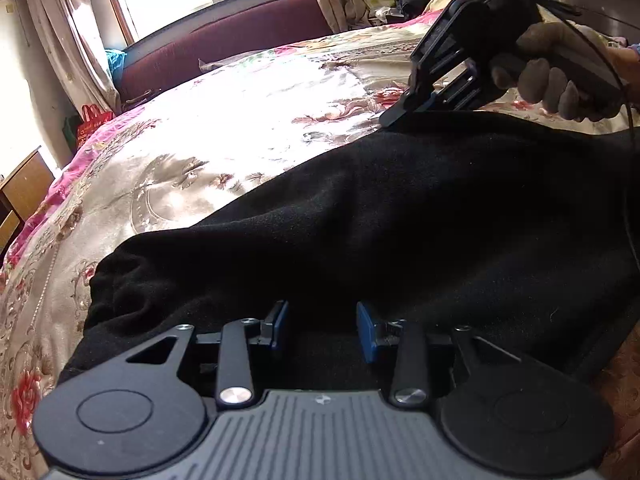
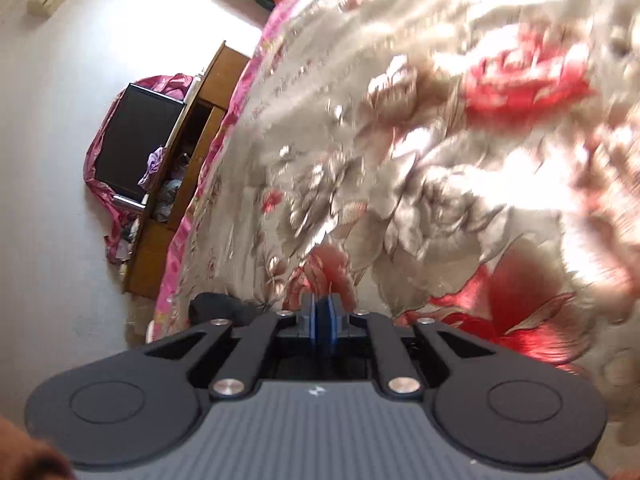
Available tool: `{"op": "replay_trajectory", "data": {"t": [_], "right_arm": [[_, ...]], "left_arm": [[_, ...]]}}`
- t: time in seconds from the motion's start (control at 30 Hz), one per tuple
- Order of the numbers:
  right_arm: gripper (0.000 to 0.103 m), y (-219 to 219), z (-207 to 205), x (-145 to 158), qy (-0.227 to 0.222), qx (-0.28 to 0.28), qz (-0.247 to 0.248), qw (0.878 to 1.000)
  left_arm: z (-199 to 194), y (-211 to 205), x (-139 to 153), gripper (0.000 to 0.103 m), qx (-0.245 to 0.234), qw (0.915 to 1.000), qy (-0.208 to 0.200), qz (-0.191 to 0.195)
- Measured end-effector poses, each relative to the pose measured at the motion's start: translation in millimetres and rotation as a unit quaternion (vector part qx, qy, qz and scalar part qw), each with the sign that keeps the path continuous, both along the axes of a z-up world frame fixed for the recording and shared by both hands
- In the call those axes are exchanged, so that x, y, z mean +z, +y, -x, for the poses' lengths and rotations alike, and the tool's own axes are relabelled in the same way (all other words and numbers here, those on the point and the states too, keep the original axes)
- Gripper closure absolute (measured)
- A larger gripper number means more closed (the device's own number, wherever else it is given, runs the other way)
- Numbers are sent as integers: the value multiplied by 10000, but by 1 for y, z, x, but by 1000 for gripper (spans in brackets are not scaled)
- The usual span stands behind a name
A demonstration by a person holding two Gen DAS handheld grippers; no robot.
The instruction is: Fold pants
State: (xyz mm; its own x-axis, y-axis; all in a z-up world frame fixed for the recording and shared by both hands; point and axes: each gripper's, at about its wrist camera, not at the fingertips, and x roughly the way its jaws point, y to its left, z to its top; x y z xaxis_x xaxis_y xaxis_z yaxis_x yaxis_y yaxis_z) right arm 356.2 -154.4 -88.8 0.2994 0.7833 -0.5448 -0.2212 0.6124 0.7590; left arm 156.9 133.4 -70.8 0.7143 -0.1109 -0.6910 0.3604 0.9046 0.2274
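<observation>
Bedspread (image 1: 208, 128), floral satin, covers the bed; we find black pants (image 1: 400, 216) lying on it, bunched at the left end, not yet squared. Left gripper (image 1: 322, 326) sits low over the near edge w/ jaws well apart, nothing held. Right gripper (image 1: 396, 114) is at the far edge, tip on the fabric; its own view shows pads (image 2: 316, 320) pressed together, but whether cloth is pinched we cannot tell. Step, in our judgement: securing edges for a fold. Next: left must close on the near edge.

Matt fleecy black pants (image 1: 400, 220) on glossy satin bedspread (image 1: 240, 120).
</observation>
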Motion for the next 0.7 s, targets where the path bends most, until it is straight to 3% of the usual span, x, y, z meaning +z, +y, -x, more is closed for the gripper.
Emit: {"op": "replay_trajectory", "data": {"t": [0.13,0.27,0.33,0.4,0.47,0.53,0.57,0.63,0.7], "right_arm": [[93,-30,49,42,-801,-383,289,9956],[93,-44,124,42,-840,-379,423,9948],[93,-56,150,19,-536,-725,1057,9903],[103,-65,162,-7,-480,-1131,2221,9672],[103,-86,176,-11,-490,-1638,1855,9677],[97,-103,200,7,-441,-2480,1928,9483],[90,-111,216,18,-600,-2731,1938,9403],[90,-126,253,38,-883,-3103,1739,9304],[90,-139,285,48,-897,-3361,1553,9246]], "left_arm": [[10,-1,10,52,63,9996,-260,-93],[31,-8,18,52,-98,9976,-669,-177],[40,-18,11,52,-232,9971,-615,-373],[48,-27,-2,52,-316,9945,-635,-772],[59,-35,-4,54,-349,9909,-793,-1033],[68,-43,5,54,-344,9887,-797,-1220],[76,-47,13,54,-367,9887,-836,-1187],[93,-55,29,52,-542,9879,-1016,-1043],[108,-67,39,52,-714,9862,-1189,-907]]}}
